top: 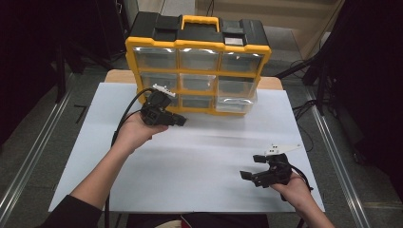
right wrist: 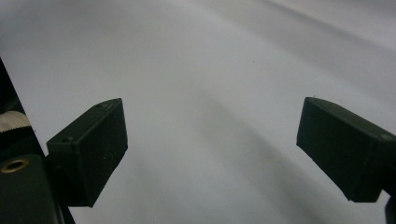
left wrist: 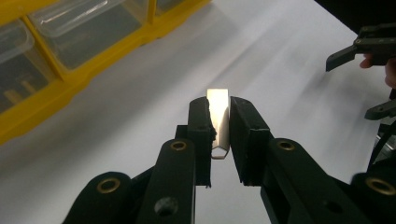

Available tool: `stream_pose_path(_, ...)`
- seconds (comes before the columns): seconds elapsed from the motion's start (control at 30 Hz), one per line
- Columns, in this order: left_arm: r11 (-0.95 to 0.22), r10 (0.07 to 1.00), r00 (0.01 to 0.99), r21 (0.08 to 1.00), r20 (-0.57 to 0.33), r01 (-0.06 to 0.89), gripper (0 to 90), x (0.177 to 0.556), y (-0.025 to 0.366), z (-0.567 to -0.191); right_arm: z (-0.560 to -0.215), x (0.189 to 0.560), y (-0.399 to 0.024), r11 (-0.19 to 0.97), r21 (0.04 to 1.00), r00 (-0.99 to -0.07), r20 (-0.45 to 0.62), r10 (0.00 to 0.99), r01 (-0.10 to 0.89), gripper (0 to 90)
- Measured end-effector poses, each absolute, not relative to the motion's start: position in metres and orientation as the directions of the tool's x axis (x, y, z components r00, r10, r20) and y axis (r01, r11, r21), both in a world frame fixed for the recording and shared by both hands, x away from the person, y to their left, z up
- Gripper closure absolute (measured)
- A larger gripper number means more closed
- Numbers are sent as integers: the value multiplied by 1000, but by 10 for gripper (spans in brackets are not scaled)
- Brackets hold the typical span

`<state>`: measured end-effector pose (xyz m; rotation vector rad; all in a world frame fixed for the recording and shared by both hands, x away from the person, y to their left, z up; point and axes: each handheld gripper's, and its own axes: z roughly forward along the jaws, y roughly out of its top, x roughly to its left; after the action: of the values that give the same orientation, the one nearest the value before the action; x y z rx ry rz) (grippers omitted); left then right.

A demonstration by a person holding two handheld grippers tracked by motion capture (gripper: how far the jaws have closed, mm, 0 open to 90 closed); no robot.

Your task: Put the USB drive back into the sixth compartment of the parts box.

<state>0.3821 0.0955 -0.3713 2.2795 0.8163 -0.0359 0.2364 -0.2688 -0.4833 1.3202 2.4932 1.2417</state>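
My left gripper is held just in front of the lower left drawers of a yellow and black drawer organizer. In the left gripper view it is shut on a small flat pale metal piece, which stands upright between the jaws above the white tabletop. My right gripper is low over the table's front right, open, with nothing between its jaws. It also appears at the right edge of the left gripper view.
The organizer stands at the back of the white-covered table with several clear plastic drawers; its lower right drawer sticks out a little. Dark stands and cables lie on the floor at the right.
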Motion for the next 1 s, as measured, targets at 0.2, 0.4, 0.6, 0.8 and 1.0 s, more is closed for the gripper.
stream_pose_path(0.2, -573, 525, 820, 617, -229, 539, 797, 383, 90, -360, -483, 236, -269, 307, 677, -629, 296, 719, 669, 73)
stream_pose_path(0.4, -594, 491, 844, 625, -217, 506, 797, 387, 85, -346, -483, 236, -269, 307, 677, -629, 296, 719, 669, 73)
stream_pose_path(0.6, -608, 444, 868, 637, -223, 474, 797, 390, 78, -334, -482, 236, -269, 308, 681, -635, 296, 714, 664, 74)
stream_pose_path(0.8, -623, 422, 882, 640, -209, 450, 797, 392, 73, -328, -482, 236, -269, 310, 680, -636, 297, 712, 664, 73)
stream_pose_path(1.0, -633, 396, 895, 644, -207, 429, 797, 395, 69, -321, -483, 236, -268, 311, 678, -636, 299, 711, 666, 73)
